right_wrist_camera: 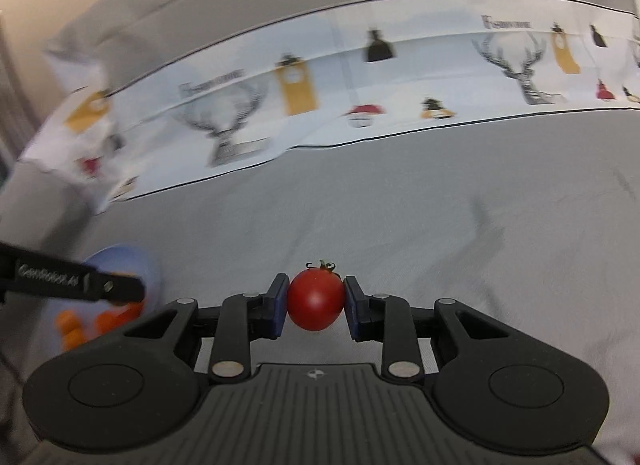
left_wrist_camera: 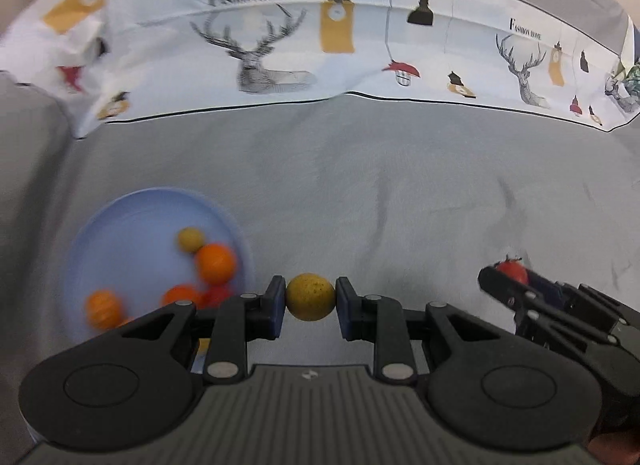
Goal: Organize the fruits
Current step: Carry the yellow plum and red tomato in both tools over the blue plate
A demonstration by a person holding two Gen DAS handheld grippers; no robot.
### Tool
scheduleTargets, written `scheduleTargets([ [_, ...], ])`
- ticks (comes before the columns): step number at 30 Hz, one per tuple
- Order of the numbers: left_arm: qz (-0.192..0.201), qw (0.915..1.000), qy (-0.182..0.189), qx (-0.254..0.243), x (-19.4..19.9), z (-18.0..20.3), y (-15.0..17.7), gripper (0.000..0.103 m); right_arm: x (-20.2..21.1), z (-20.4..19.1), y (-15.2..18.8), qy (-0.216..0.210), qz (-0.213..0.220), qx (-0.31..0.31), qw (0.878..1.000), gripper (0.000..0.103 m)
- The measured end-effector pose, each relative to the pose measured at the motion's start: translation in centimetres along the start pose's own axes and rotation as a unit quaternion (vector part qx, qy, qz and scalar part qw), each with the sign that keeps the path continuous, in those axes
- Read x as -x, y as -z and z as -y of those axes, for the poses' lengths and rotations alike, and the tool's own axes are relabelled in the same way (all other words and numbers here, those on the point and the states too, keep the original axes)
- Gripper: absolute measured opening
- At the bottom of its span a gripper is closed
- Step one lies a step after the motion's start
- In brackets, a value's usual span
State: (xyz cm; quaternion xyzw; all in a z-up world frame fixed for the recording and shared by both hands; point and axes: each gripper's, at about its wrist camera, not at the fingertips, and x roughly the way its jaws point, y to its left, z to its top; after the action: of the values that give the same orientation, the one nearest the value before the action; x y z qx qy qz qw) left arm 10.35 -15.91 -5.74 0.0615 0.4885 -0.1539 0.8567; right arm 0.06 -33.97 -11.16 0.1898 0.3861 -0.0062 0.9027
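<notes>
Left wrist view: left tongs clenched on yellow ball just right of blue bowl, right tongs grasping tomato farther right; best released low over bowl, one by one.

black claw, blue pads

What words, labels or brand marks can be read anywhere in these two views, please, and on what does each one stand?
"FASHION HOME": on the printed cloth, above the left deer head.
"FASHION HOME": again on that cloth, above the right deer head, smaller.
"GenRobot.AI": on the left gripper, along its side in the right wrist view; the last letters are soft.
The same cloth lettering in the right wrist view is too blurred to read.
The small emblem on each gripper's base is a symbol, not text.
</notes>
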Motion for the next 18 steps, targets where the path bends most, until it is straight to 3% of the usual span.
scheduleTargets([
  [9, 0.022, 0.9987, -0.038, 0.027, 8.0, -5.8, 6.4, 0.03, 6.5, -9.1, 3.2, -0.062, -0.007, 0.069, 0.996, 0.031],
  [18, 0.054, 0.9932, -0.066, 0.079, 13.3, -10.2, 11.8, 0.03, 11.3, -15.1, 6.7, -0.085, -0.001, 0.141, 0.986, 0.031],
])
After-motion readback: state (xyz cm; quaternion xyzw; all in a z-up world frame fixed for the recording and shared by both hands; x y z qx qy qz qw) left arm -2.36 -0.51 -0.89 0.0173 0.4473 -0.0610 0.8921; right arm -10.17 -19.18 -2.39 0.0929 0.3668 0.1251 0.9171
